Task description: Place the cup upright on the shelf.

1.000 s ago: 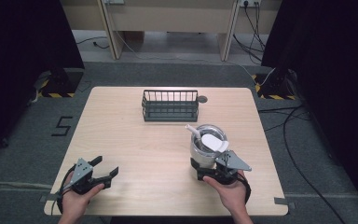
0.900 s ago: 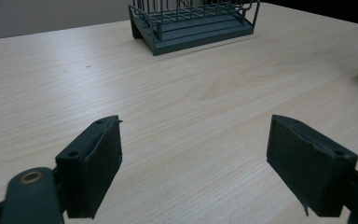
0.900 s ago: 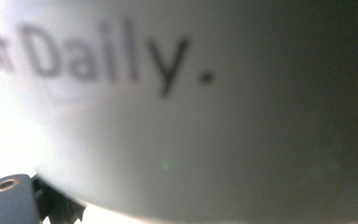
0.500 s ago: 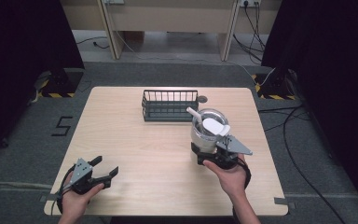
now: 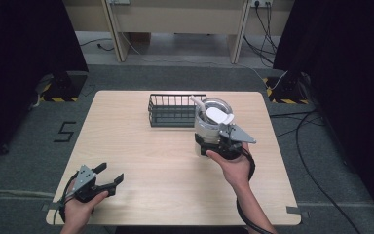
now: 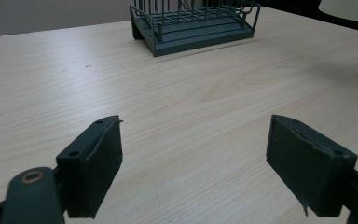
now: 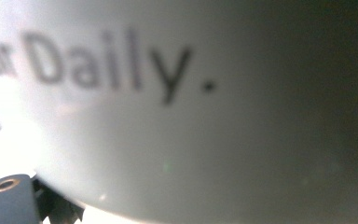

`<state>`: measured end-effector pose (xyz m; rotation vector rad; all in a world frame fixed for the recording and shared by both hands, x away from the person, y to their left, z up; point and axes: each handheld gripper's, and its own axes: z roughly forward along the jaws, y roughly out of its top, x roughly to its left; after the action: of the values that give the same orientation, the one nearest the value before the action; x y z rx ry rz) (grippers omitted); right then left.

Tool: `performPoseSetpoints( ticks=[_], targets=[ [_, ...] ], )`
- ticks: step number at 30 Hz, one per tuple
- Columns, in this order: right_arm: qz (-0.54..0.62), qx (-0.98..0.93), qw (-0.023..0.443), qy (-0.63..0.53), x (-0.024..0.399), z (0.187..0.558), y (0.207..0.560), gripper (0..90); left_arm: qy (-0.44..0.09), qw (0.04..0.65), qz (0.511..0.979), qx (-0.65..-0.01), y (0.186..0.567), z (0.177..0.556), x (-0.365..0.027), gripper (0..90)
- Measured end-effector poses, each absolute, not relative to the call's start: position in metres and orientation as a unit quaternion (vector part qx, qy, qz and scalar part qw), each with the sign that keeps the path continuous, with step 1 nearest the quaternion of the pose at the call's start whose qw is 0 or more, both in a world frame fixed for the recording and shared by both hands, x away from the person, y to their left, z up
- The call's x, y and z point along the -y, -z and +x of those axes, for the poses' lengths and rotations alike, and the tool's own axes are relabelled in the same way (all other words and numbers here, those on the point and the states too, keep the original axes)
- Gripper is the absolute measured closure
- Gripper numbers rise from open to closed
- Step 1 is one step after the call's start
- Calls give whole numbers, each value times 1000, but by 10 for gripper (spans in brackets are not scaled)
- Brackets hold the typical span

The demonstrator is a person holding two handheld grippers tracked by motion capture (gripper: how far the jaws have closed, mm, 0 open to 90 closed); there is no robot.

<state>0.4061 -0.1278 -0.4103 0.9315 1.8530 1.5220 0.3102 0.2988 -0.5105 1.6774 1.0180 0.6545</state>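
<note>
A white cup with a white spoon standing in it is held above the table, just right of a dark wire basket. My right gripper is shut on the cup's lower side. In the right gripper view the cup's wall is pressed close, with the blurred word "Daily." printed on it. My left gripper rests low at the table's front left corner, open with nothing between its jaws. The basket lies far ahead of it, and the cup's edge shows at the top right.
The light wooden table is bare in the middle and front. Its front edge runs close under both hands. Cables trail on the grey floor to the right, and a desk frame stands beyond the far edge.
My right gripper has carried the cup away from the front right of the table, up and toward the basket's right end. The left gripper has stayed still and open.
</note>
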Motion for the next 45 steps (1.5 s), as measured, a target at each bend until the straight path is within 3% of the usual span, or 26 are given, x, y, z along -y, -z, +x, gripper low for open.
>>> performPoseSetpoints(
  ticks=[45],
  targets=[
    [363,-681,291,-566,94,487,369,101,-276,508,696,-426,511,310,-296,179]
  ],
)
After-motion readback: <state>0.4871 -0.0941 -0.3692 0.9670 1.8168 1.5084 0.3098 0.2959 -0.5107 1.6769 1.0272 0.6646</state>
